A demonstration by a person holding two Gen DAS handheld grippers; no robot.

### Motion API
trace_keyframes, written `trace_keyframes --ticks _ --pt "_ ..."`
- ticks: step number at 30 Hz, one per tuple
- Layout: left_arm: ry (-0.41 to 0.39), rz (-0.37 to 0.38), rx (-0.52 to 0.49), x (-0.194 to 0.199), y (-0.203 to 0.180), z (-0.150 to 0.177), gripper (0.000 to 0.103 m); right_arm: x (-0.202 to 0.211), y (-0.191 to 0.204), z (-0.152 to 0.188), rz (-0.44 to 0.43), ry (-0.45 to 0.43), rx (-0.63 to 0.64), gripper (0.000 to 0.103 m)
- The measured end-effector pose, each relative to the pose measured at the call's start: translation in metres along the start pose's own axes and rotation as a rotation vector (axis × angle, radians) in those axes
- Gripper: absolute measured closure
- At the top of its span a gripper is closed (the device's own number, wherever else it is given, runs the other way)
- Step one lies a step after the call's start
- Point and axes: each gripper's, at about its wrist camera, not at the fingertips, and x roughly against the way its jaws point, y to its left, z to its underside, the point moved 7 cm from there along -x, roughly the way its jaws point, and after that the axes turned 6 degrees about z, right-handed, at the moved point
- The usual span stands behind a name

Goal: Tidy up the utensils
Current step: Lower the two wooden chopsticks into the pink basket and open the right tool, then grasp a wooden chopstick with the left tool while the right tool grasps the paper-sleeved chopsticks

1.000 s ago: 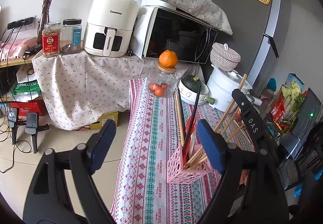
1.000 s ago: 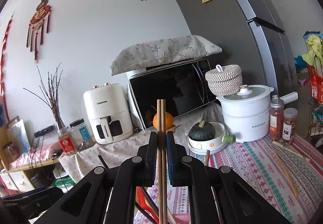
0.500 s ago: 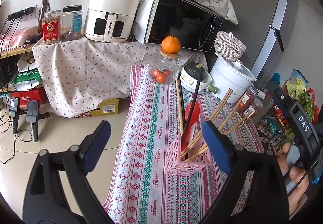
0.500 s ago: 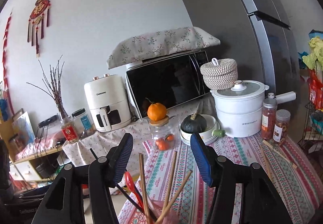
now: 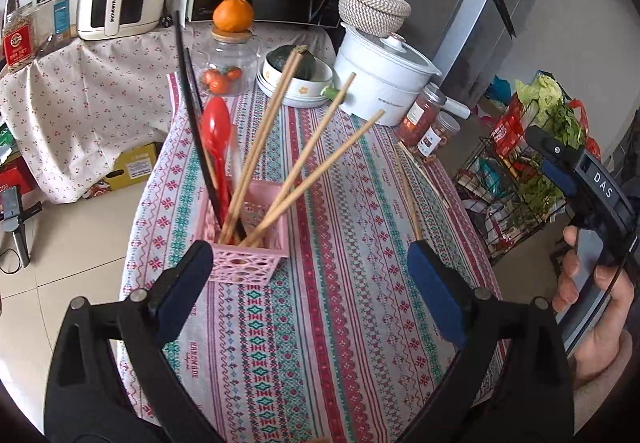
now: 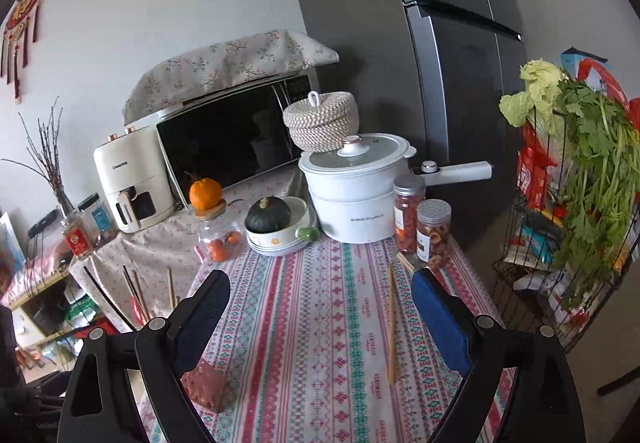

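Chopsticks [image 5: 256, 147] released; only left view shows hand [image 5: 592, 307].

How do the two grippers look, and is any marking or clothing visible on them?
Both the left gripper and the right gripper have black plastic frames with round silver rivets and long blue pads on the fingers. In the left wrist view the right tool's black body bears white letters "DAS". The bare hand holding it shows no glove; a sleeve cannot be told.

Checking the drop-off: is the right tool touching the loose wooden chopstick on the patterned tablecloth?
Apart. The right wrist view shows the right tool opening, empty, above the loose wooden chopstick.
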Motion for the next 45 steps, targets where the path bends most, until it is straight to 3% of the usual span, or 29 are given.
trace_keyframes --ticks 6,9,12,16,22,24,30,33,37,40,45 --pt "0.103 0.013 -0.101 -0.042 -0.046 0.018 0.006 -0.025 -0.077 0.026 0.100 0.115 -0.107 0.010" --pt "0.188 0.020 -0.120 -0.072 -0.063 0.029 0.006 -0.049 -0.111 0.039 0.134 0.227 -0.159 0.010" --pt "0.252 0.015 -0.135 -0.106 -0.076 0.032 0.006 -0.078 -0.129 0.045 0.108 0.327 -0.129 0.010" --pt "0.311 0.033 -0.065 -0.153 -0.086 0.023 0.007 -0.113 -0.152 0.055 0.166 0.382 -0.065 0.010" --pt "0.326 0.008 0.000 -0.234 -0.096 -0.018 0.035 -0.159 -0.165 0.056 0.147 0.420 -0.017 0.010" --pt "0.335 0.032 -0.006 -0.260 -0.104 -0.034 0.053 -0.173 -0.167 0.047 0.123 0.409 -0.002 0.010" --pt "0.344 0.027 -0.043 -0.325 -0.122 -0.072 0.073 -0.210 -0.183 0.041 0.093 0.400 0.051 0.010" --pt "0.351 0.006 -0.058 -0.351 -0.124 -0.084 0.075 -0.226 -0.188 0.044 0.065 0.425 0.058 0.010" --pt "0.352 -0.028 -0.093 -0.370 -0.129 -0.094 0.077 -0.234 -0.192 0.035 0.006 0.396 0.022 0.011" --pt "0.367 -0.046 -0.120 -0.372 -0.132 -0.095 0.094 -0.239 -0.191 0.030 -0.030 0.379 -0.012 0.020" --pt "0.348 -0.047 -0.138 -0.356 -0.128 -0.084 0.097 -0.252 -0.175 0.032 -0.071 0.389 -0.026 0.048"
